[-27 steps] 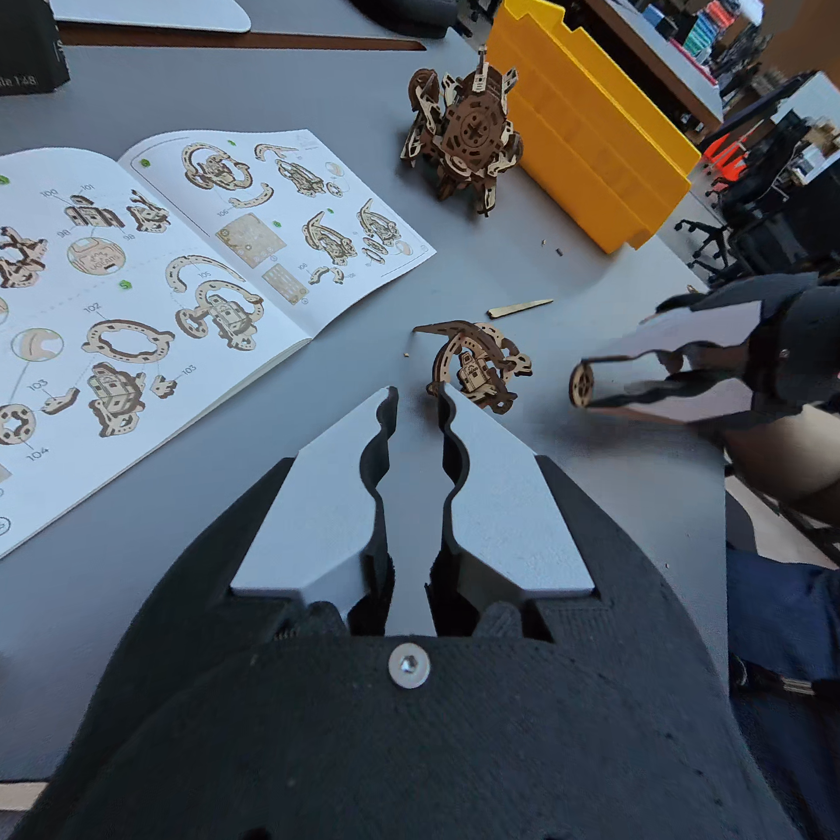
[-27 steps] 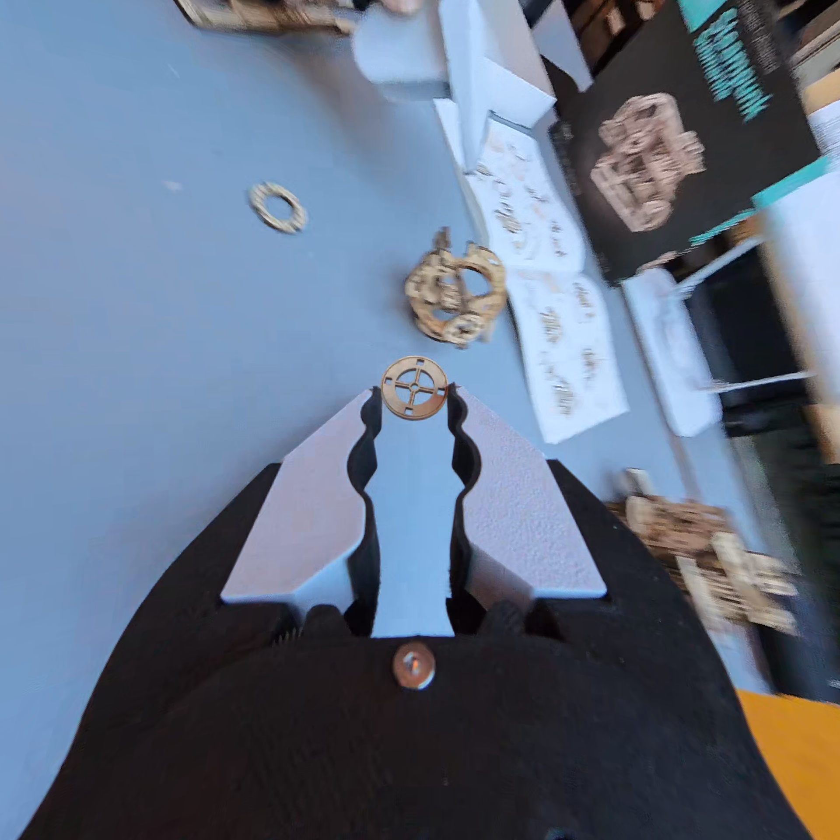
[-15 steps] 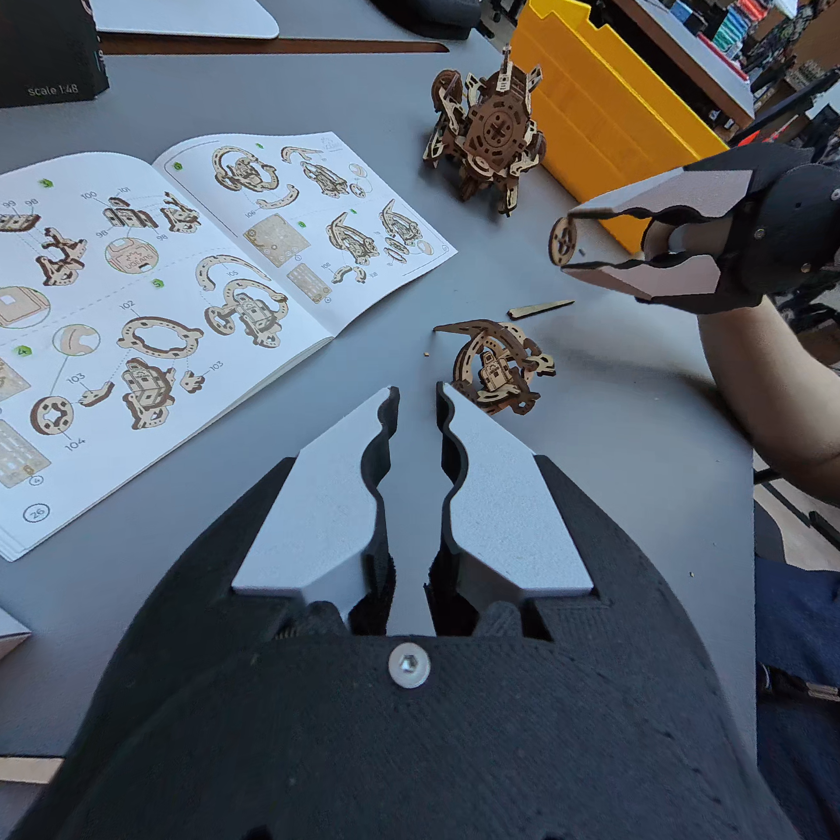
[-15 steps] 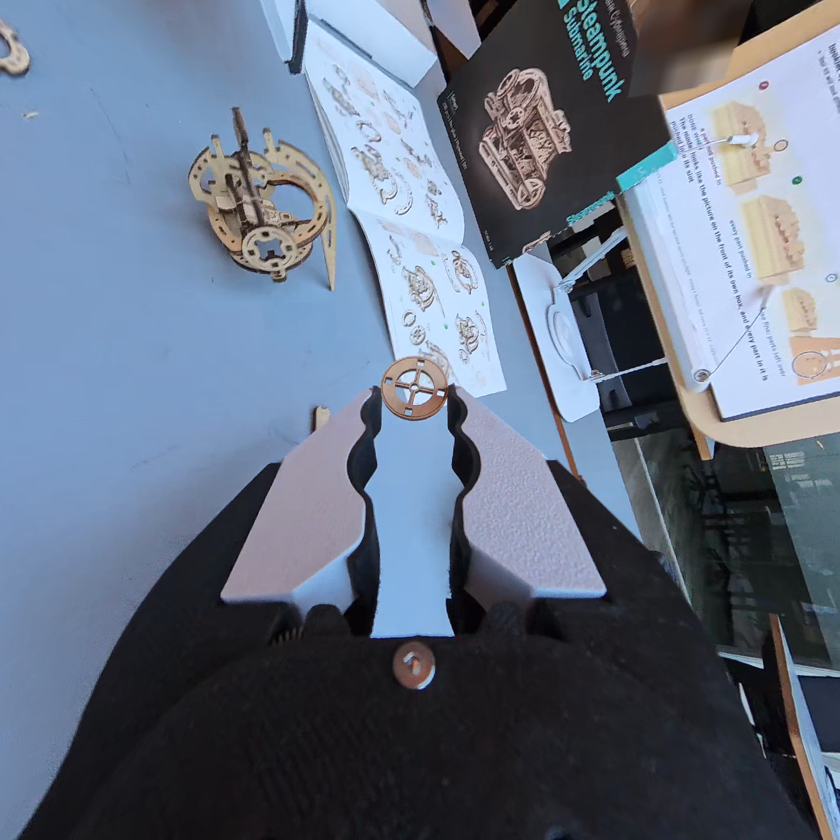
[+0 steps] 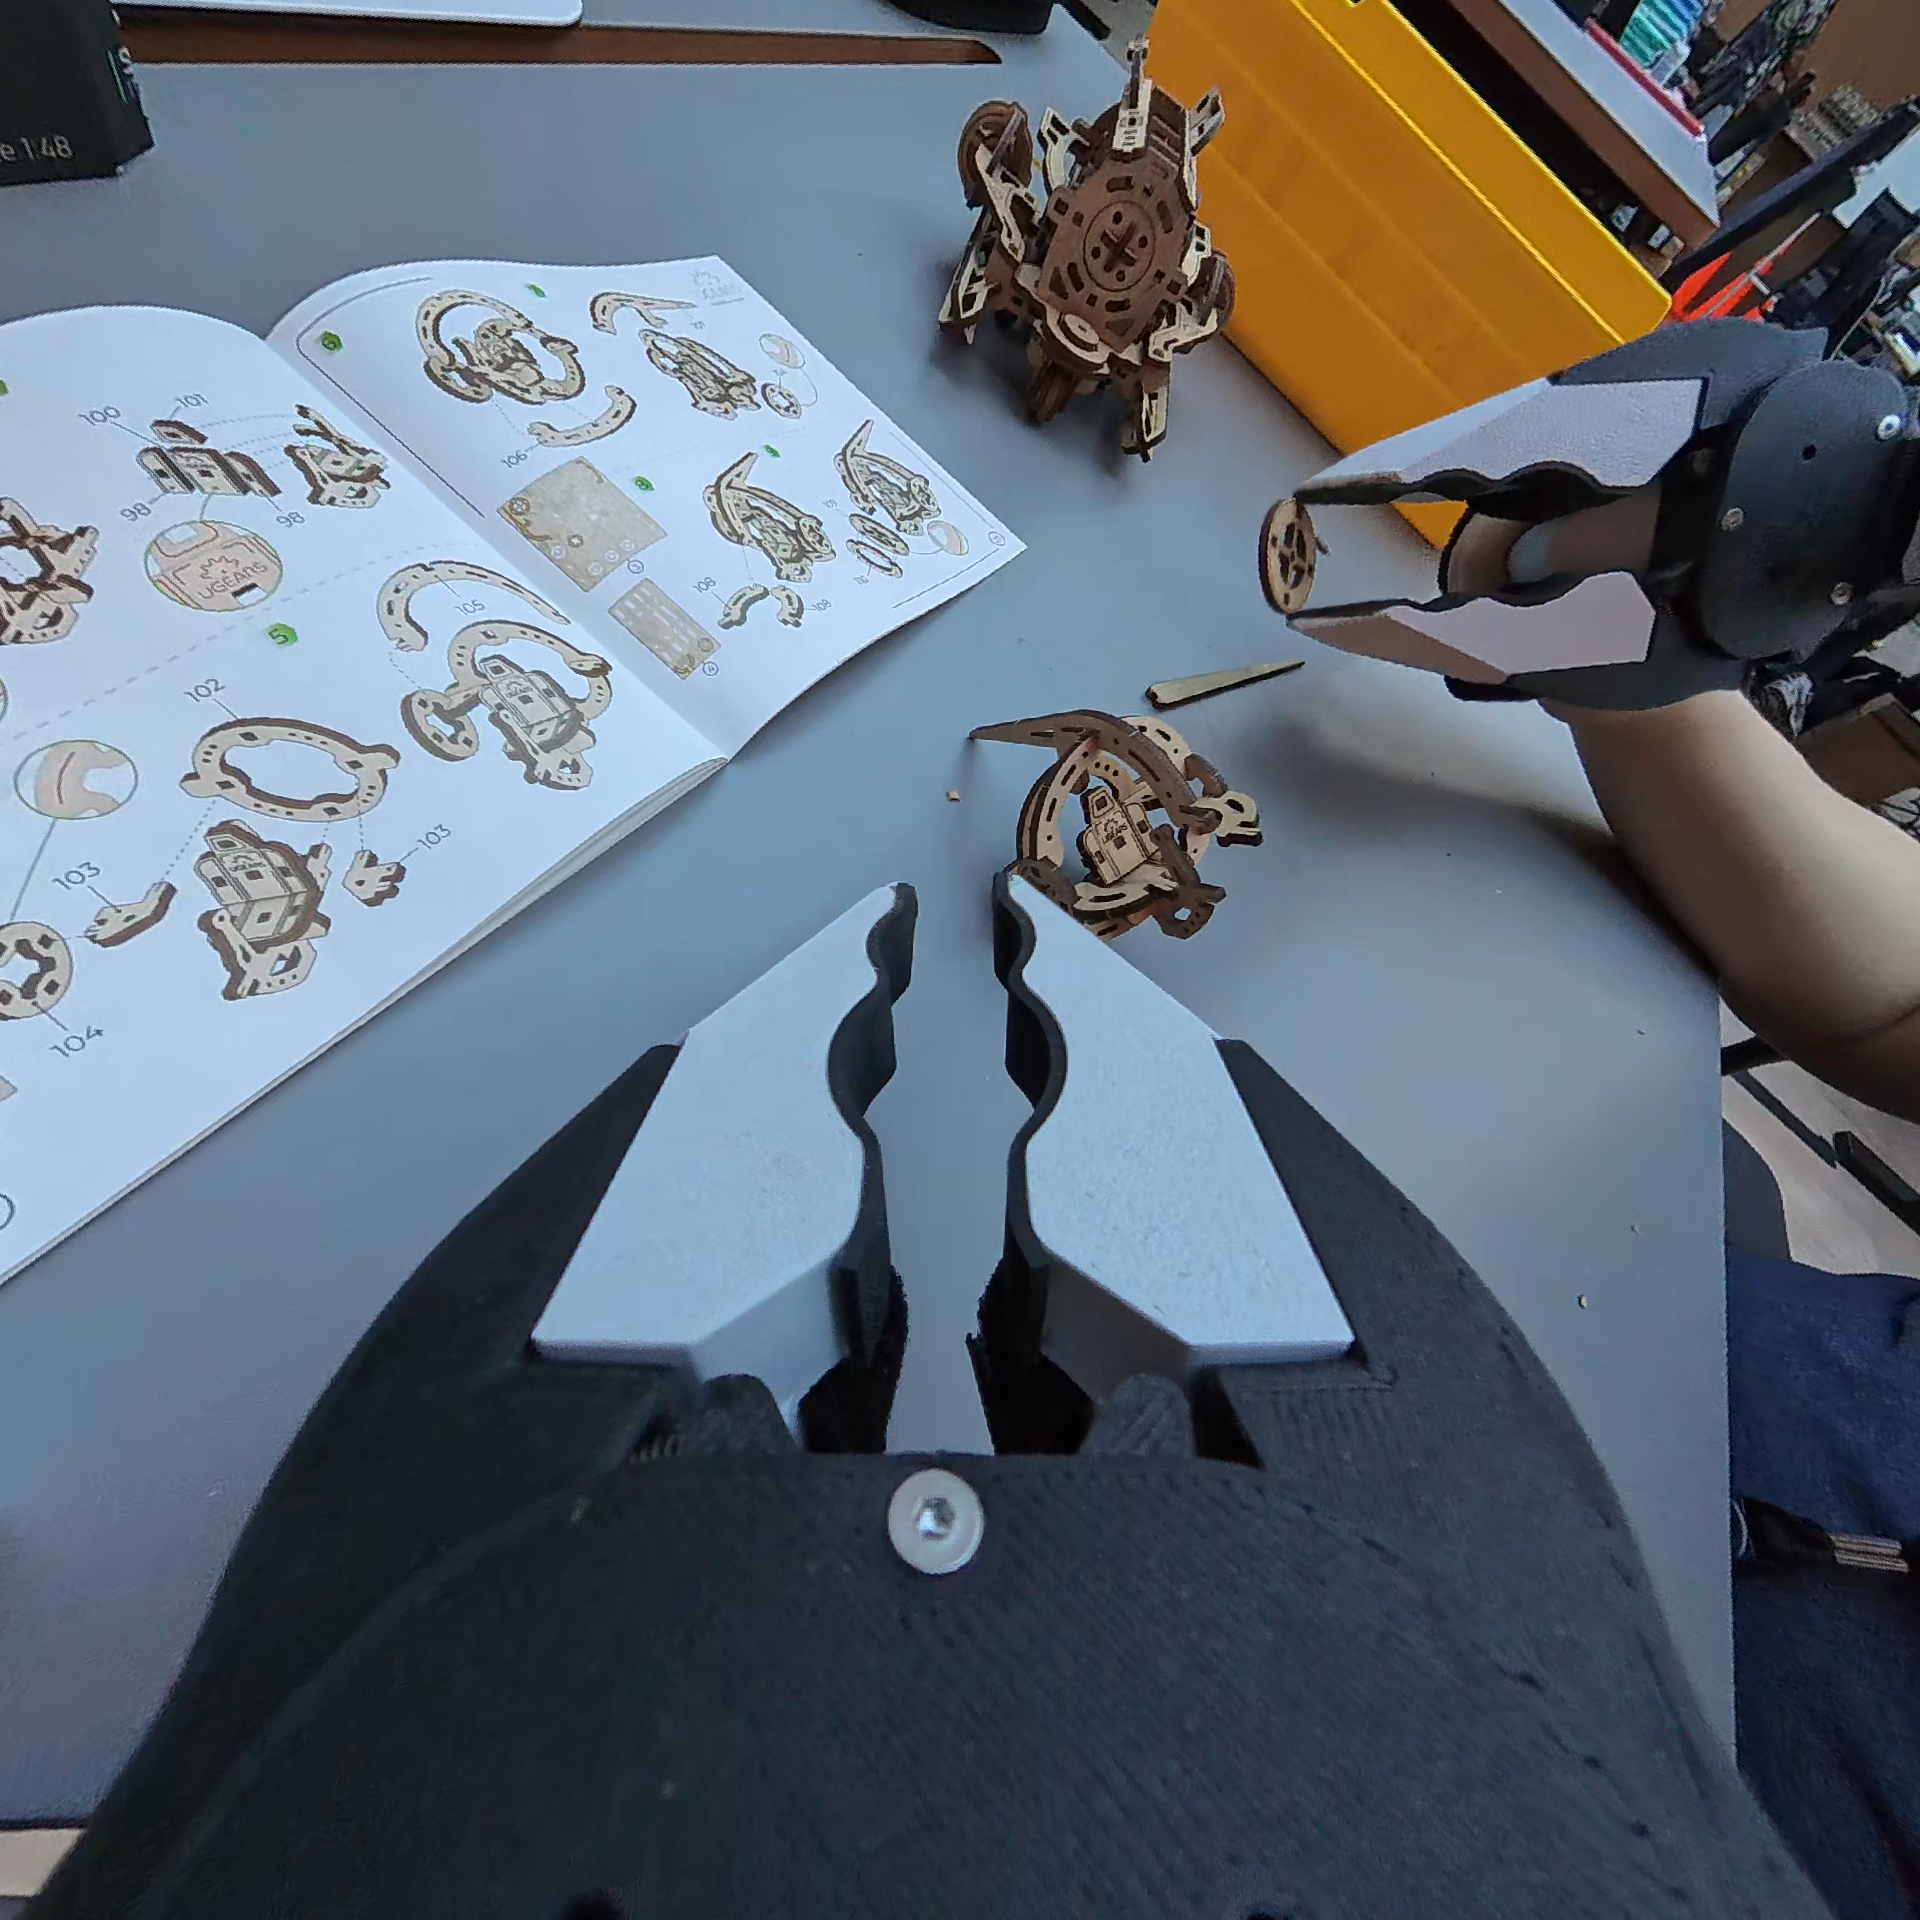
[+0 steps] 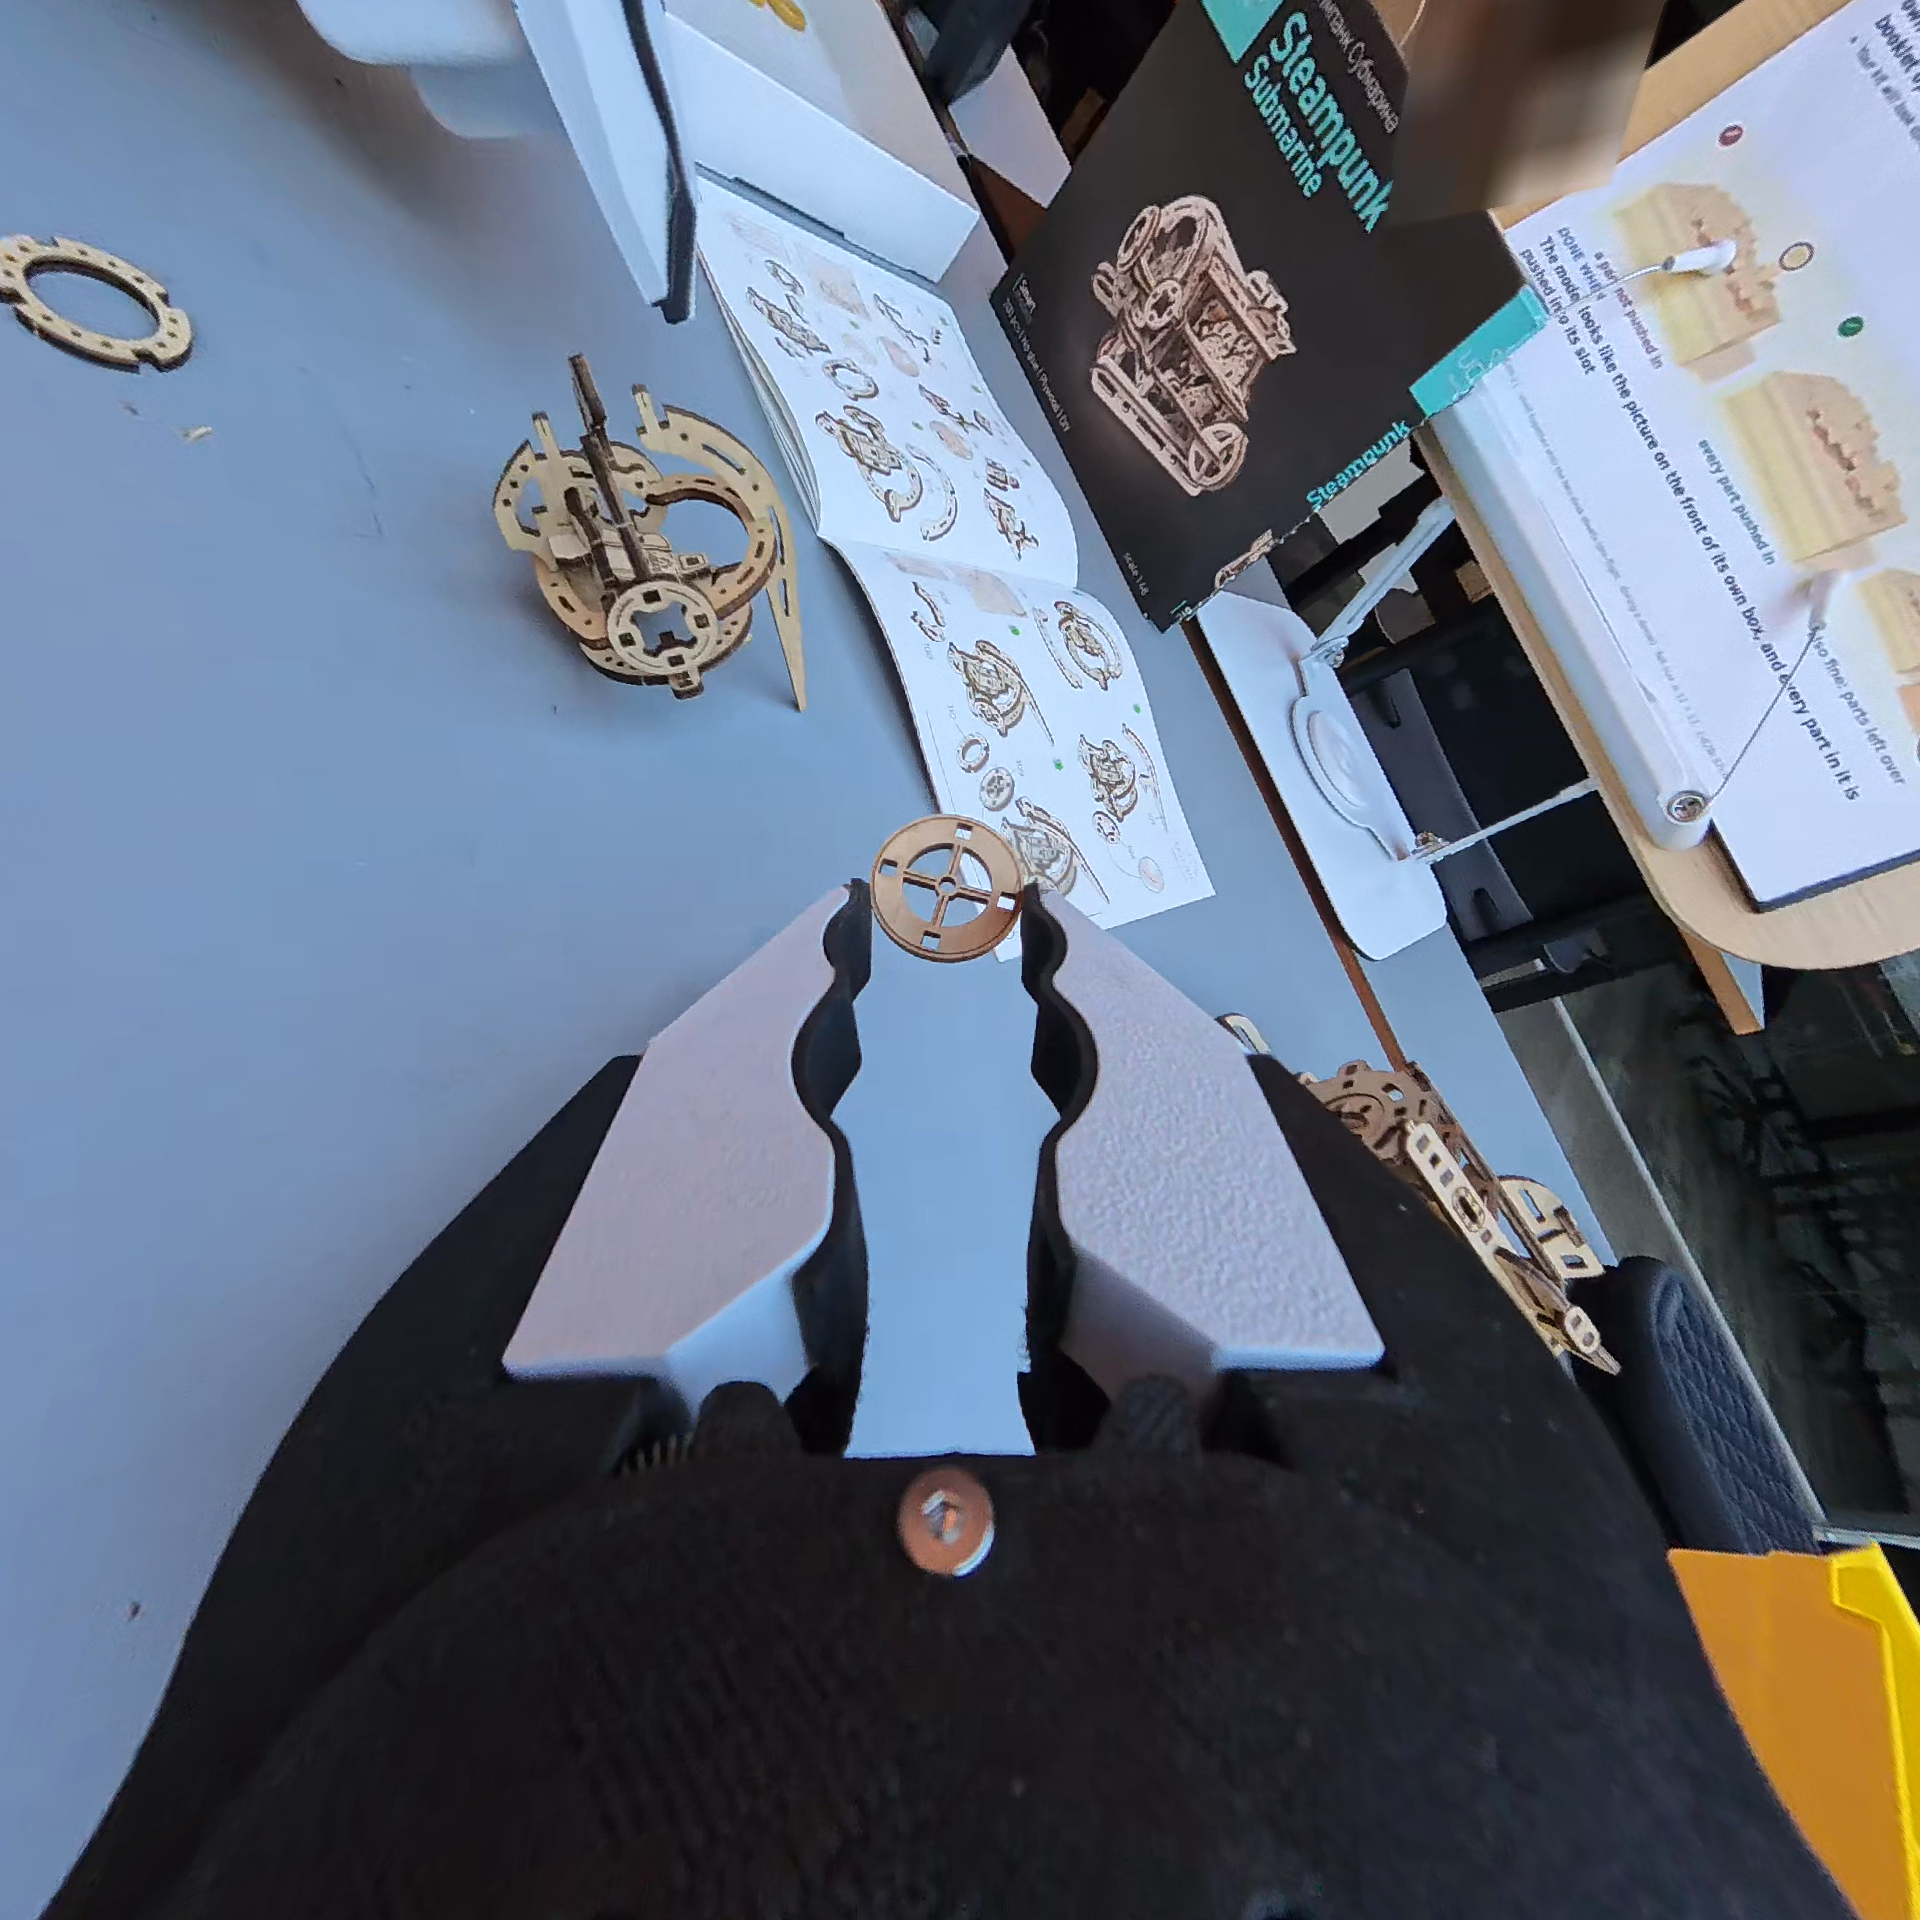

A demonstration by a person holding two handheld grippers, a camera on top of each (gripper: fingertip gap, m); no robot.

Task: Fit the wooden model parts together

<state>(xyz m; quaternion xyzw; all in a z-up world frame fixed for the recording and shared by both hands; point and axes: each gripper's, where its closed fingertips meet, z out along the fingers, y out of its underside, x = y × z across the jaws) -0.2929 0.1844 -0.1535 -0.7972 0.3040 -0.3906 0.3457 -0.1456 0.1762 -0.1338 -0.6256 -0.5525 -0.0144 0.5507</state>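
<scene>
My right gripper (image 6: 943, 902) has risen off the bench (image 5: 1455, 1039), its fingers pinching a thin, flat spoked wooden disc (image 6: 945, 886) by its rim. My left gripper (image 5: 954, 902) hovers empty, fingers slightly parted, beside the curved laser-cut subassembly (image 5: 1127, 821) on open grey bench; the instruction booklet (image 5: 416, 644) lies left, the larger model (image 5: 1101, 249) farther off.

Tan spoked wooden disc (image 6: 945, 888), pale-tan ringed subassembly (image 5: 1127, 826) with dark burnt edges, browner larger model (image 5: 1101, 244) beside the bright yellow bin (image 5: 1382, 229) at the far right edge of the plain grey table (image 5: 727, 135), white booklet (image 5: 343, 665) printed with tan diagrams.
</scene>
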